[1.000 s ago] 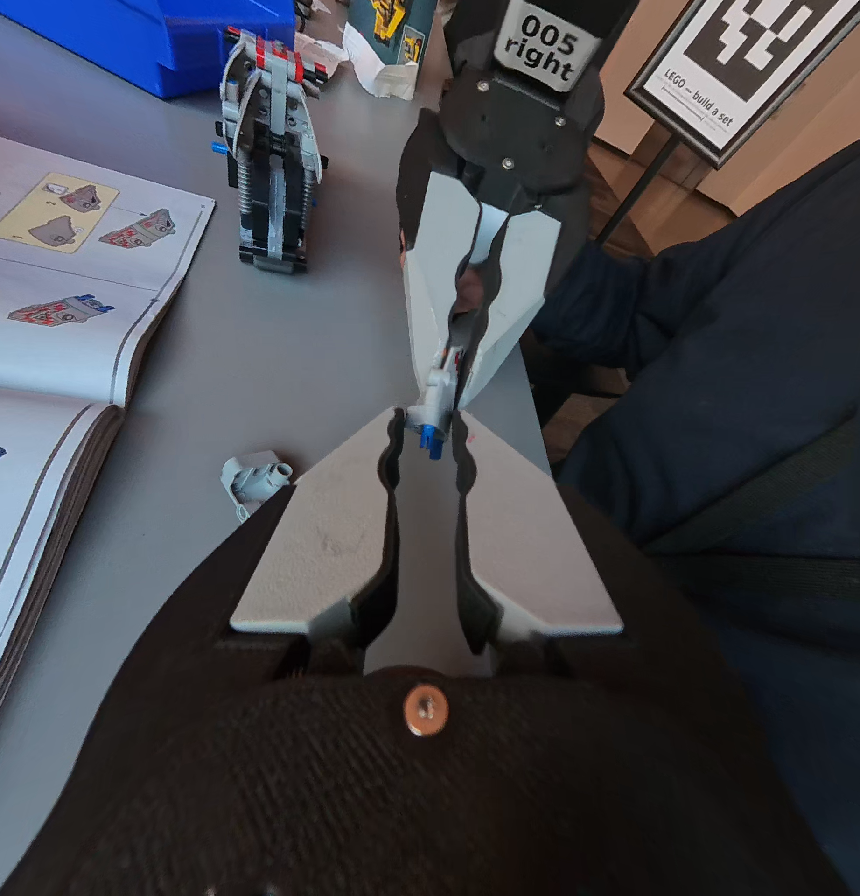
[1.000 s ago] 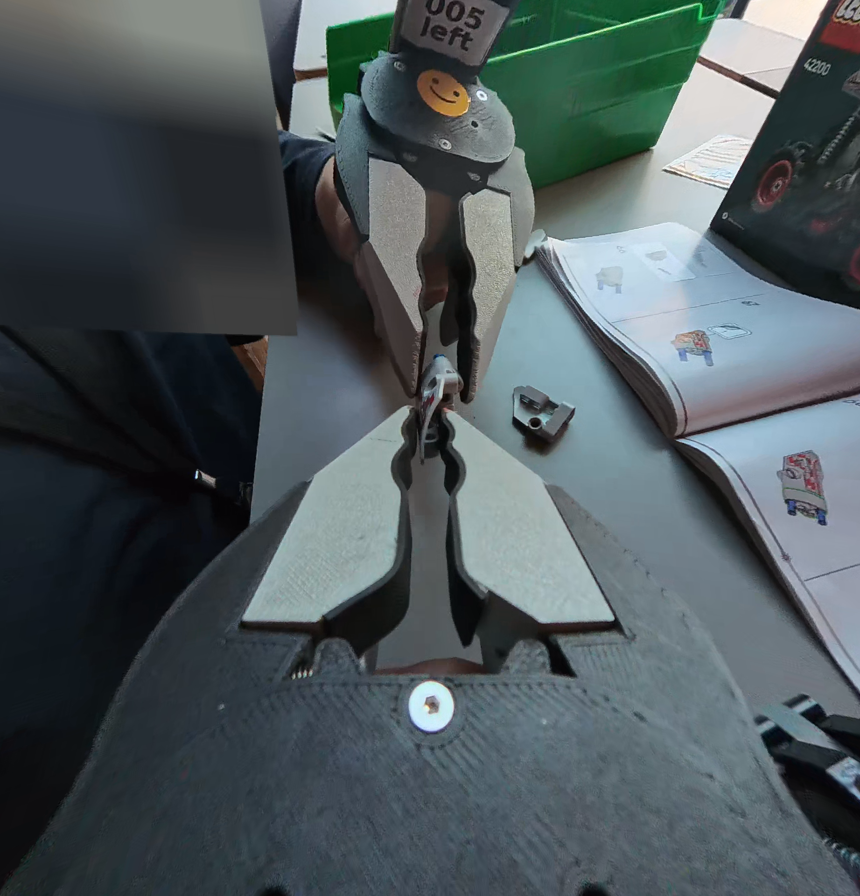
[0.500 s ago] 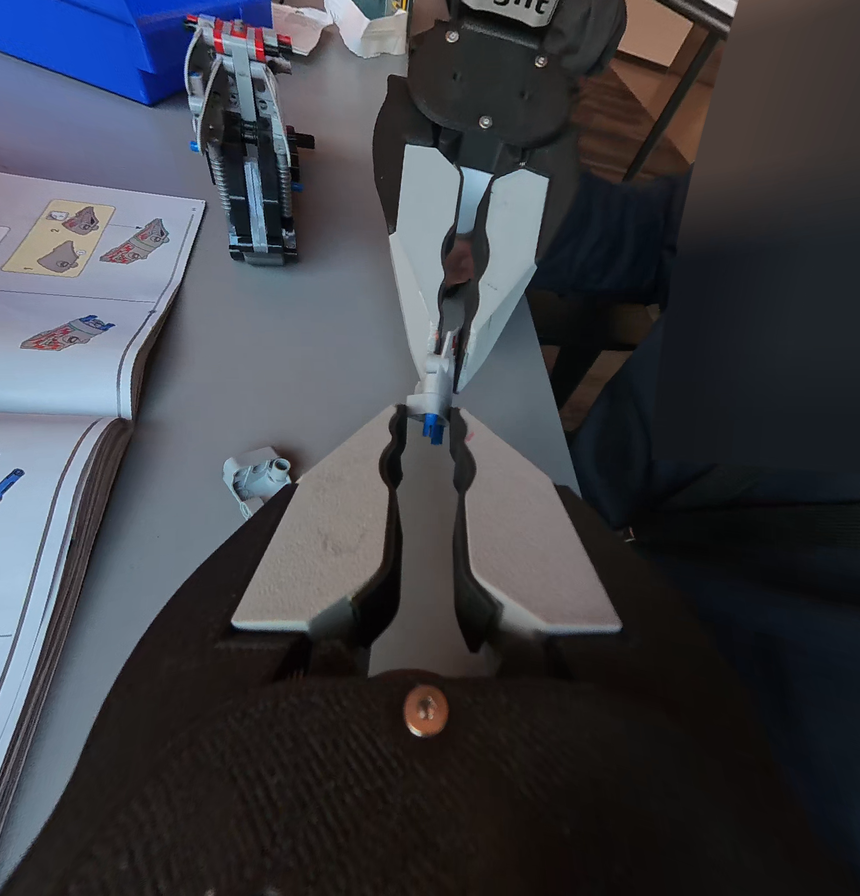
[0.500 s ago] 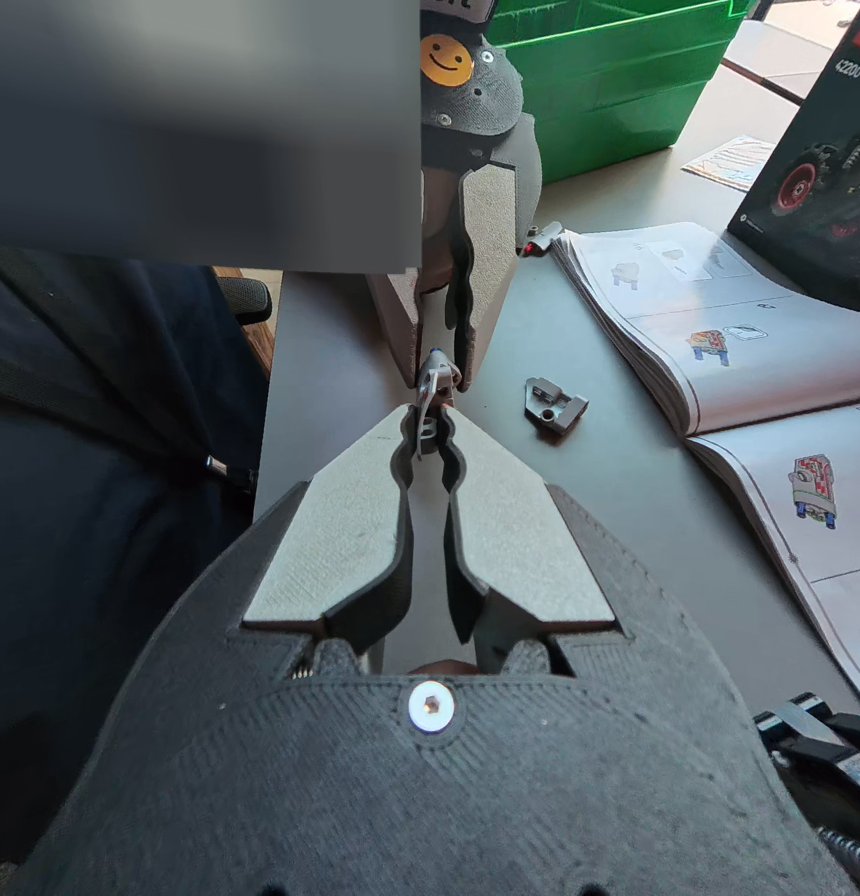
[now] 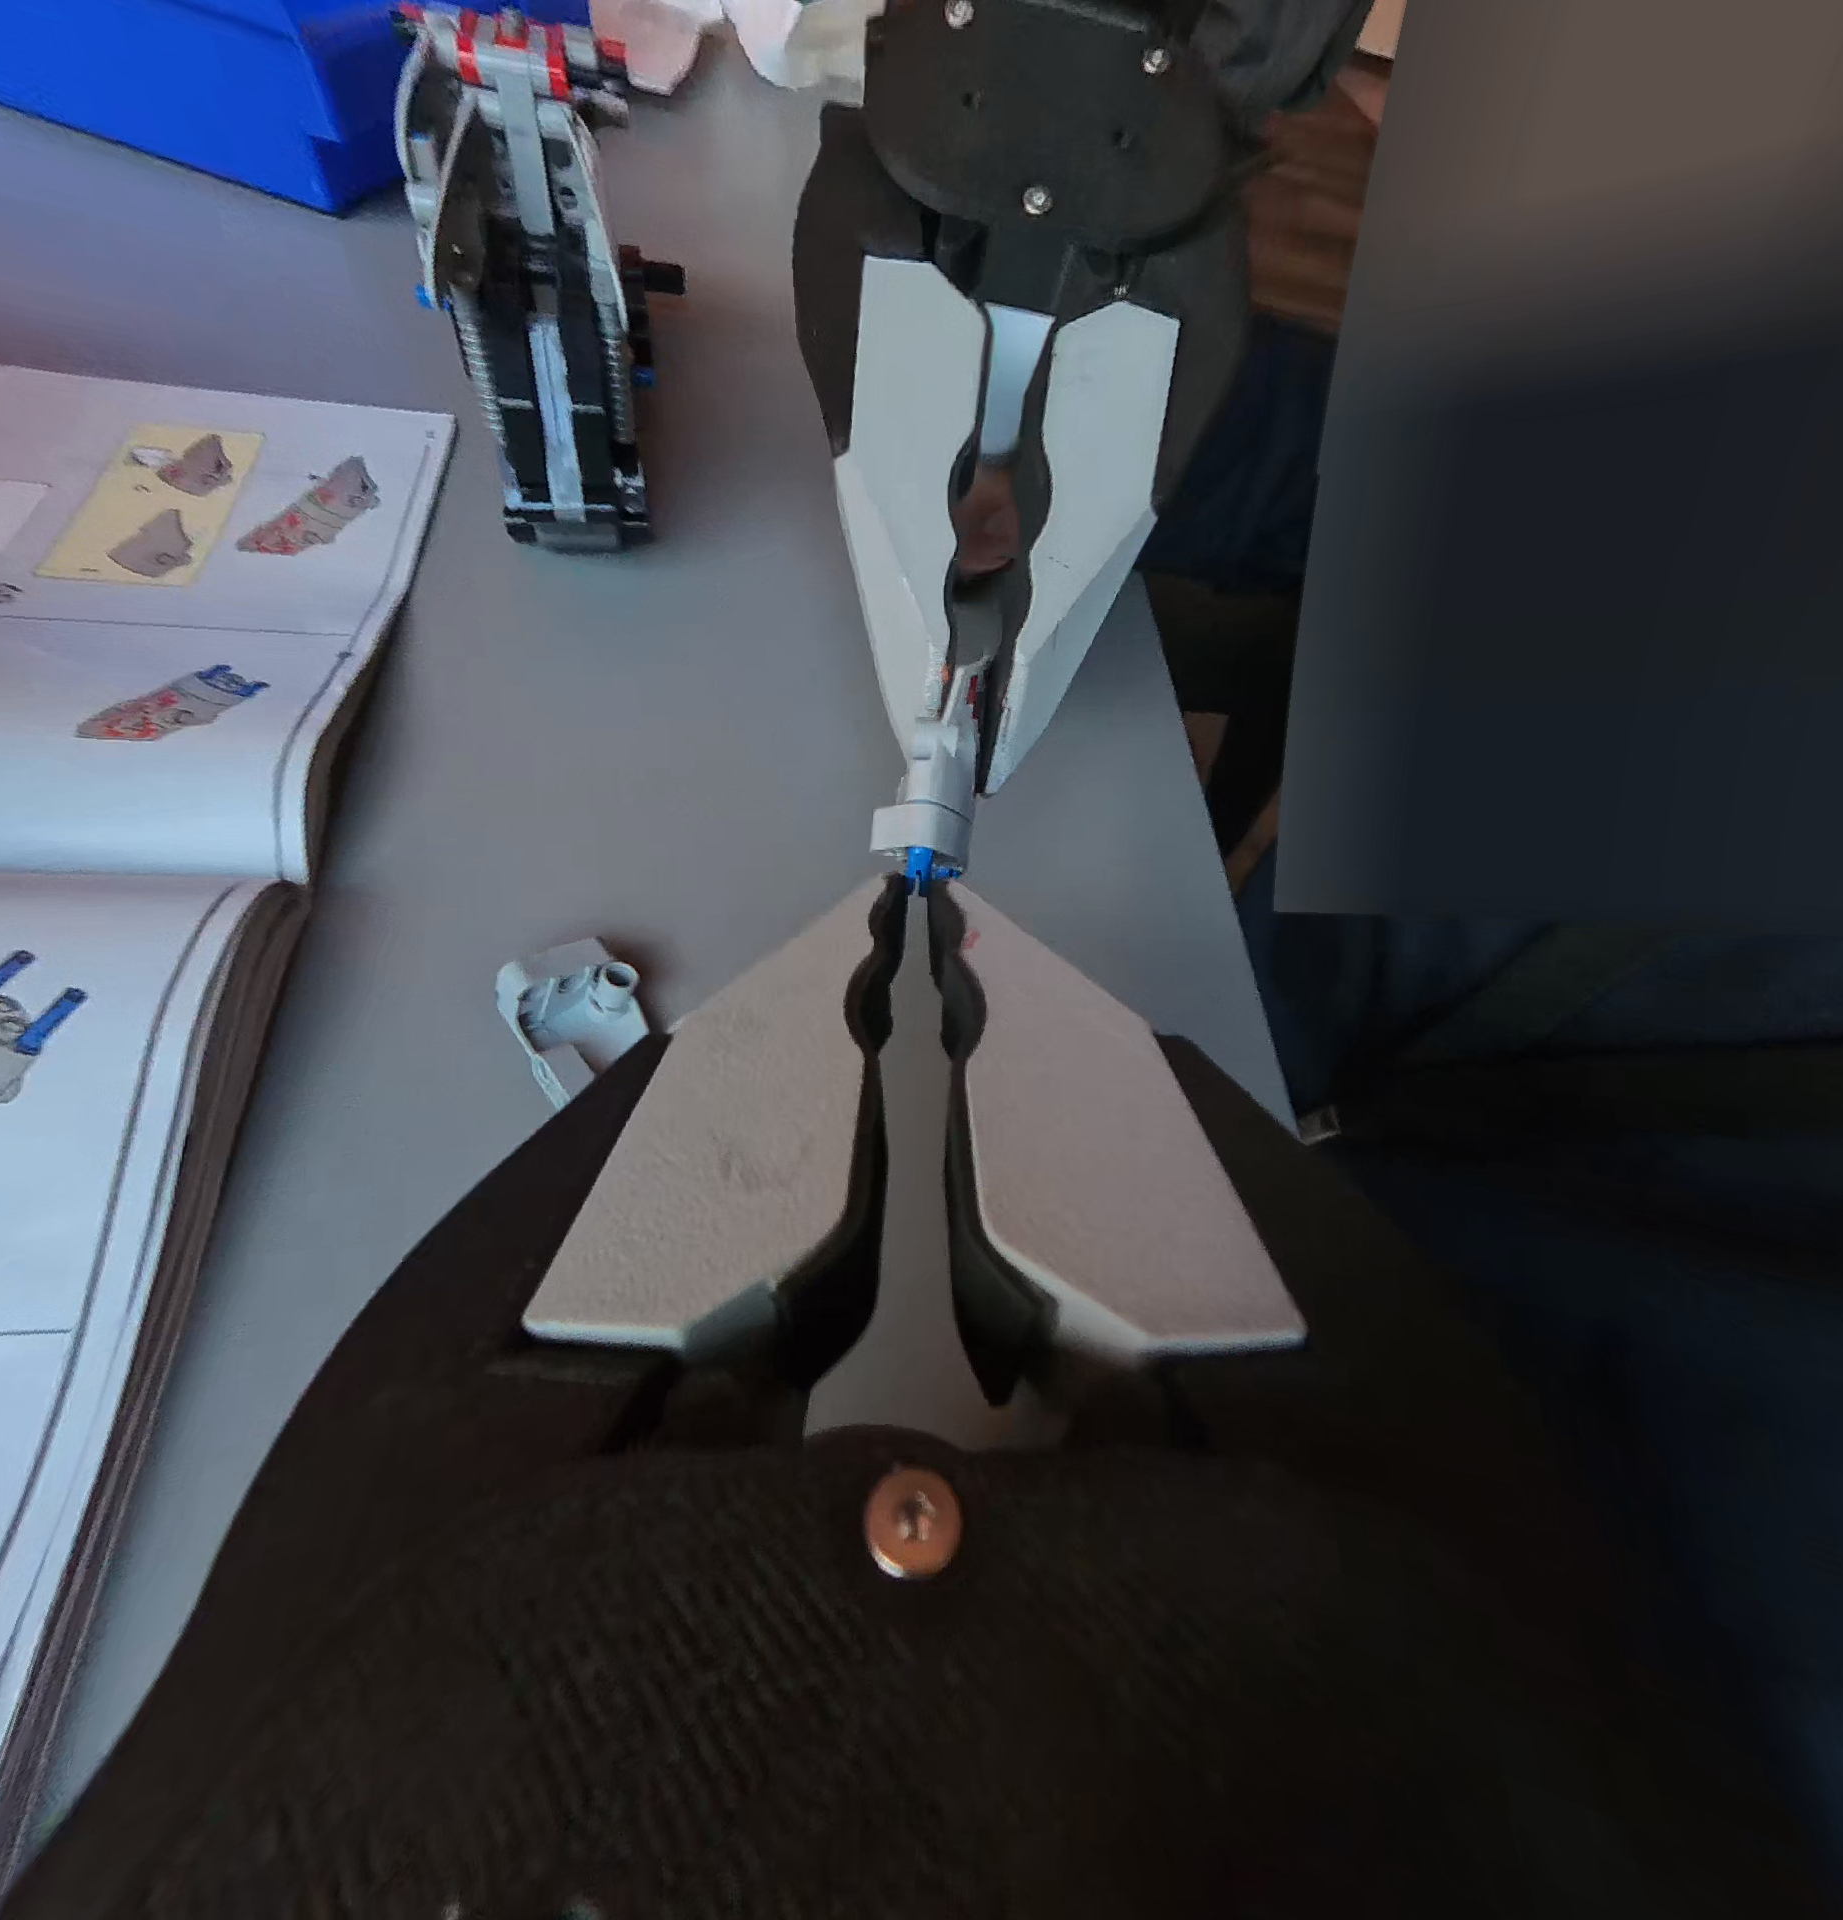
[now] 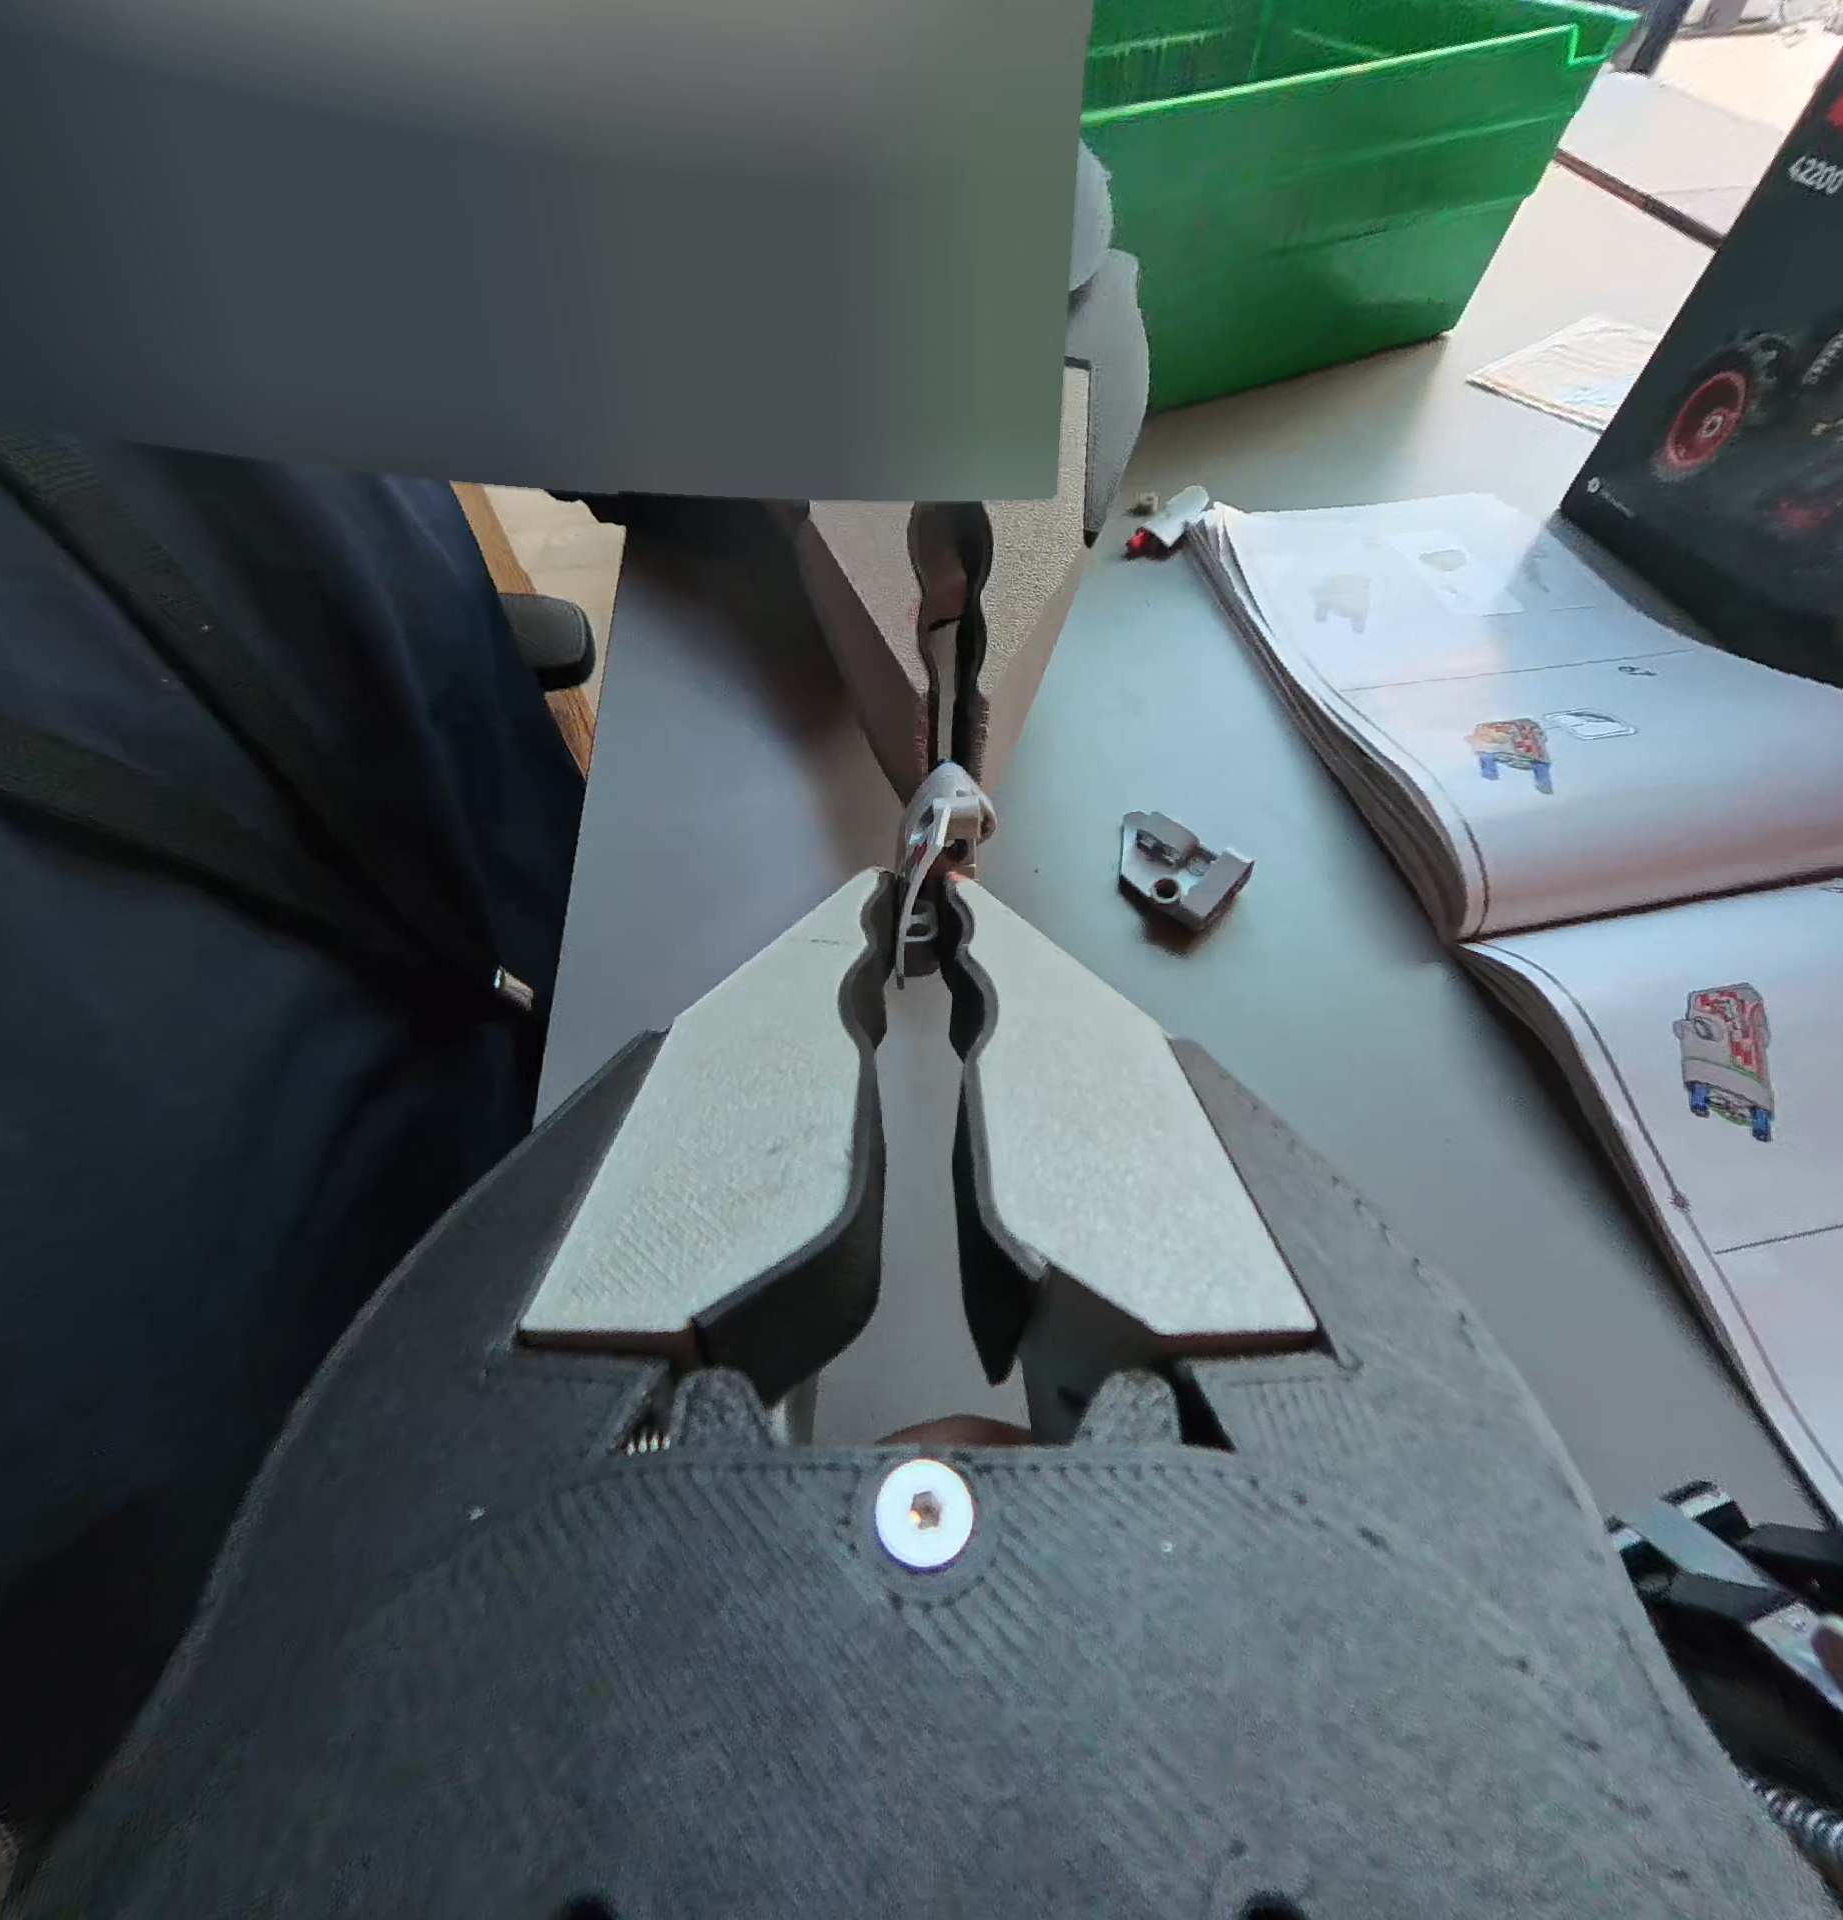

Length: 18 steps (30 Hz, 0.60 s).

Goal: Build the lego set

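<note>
In the left wrist view, my left gripper (image 5: pixel 917 896) has its tips pinched on a small blue pin (image 5: pixel 919 865). The pin sticks out of a small grey Lego piece (image 5: pixel 929 795). My right gripper (image 5: pixel 961 750) comes in from above, tip to tip with the left, and is shut on that grey piece. In the right wrist view, my right gripper (image 6: pixel 922 896) grips the grey piece (image 6: pixel 940 826), and the left gripper (image 6: pixel 948 743) faces it from beyond. Both are held above the grey table (image 5: pixel 636 675) near its edge.
A loose grey piece (image 5: pixel 569 1003) lies on the table by my left gripper and shows in the right wrist view (image 6: pixel 1182 868). An open instruction booklet (image 5: pixel 169 675), a part-built model (image 5: pixel 532 312), a blue bin (image 5: pixel 169 83), a green bin (image 6: pixel 1312 177) and the set's box (image 6: pixel 1779 416) stand around. A person's dark clothing lies beyond the table edge. Less than 4 cm separates the two grippers' tips.
My left gripper's fingers have closed from an open gap onto the blue pin. Both grippers have stayed tip to tip and shifted slightly.
</note>
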### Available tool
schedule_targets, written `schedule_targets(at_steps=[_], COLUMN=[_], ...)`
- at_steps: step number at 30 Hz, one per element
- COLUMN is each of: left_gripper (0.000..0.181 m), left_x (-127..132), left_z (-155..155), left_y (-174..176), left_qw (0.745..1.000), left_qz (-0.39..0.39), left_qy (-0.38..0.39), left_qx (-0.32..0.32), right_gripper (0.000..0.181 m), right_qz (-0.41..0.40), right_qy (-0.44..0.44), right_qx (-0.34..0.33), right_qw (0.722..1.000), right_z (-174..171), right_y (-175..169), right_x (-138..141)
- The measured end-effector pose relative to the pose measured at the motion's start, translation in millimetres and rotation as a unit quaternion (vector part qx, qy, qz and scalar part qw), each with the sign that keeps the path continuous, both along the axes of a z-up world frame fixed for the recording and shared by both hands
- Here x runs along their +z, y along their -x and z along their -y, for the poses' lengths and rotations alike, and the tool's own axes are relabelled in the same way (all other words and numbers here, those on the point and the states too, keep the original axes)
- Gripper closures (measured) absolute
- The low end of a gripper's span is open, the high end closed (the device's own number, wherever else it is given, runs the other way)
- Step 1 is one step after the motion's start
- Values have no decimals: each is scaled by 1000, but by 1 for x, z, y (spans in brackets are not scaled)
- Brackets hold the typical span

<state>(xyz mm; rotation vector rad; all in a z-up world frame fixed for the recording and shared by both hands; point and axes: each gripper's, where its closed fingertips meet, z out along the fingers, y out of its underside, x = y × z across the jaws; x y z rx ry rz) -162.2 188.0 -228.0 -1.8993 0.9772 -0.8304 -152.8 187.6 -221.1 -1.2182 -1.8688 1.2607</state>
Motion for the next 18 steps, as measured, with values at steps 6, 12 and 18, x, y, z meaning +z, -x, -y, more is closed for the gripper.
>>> schedule_targets(at_steps=[6,12,18], left_gripper=[154,166,166], left_x=[7,15,9], left_z=[-1,8,7], left_y=[2,-6,-3], left_qw=[1000,998,1000], left_qz=[22,60,24], left_qy=[0,4,-18], left_qx=[8,-12,-3], right_gripper=[176,176,174], right_qz=[-25,-36,-11], right_qy=[-9,-31,-17], right_qx=[12,21,19], right_qw=[1000,999,1000], right_z=[5,15,13], right_y=[5,9,12], right_x=[6,6,1])
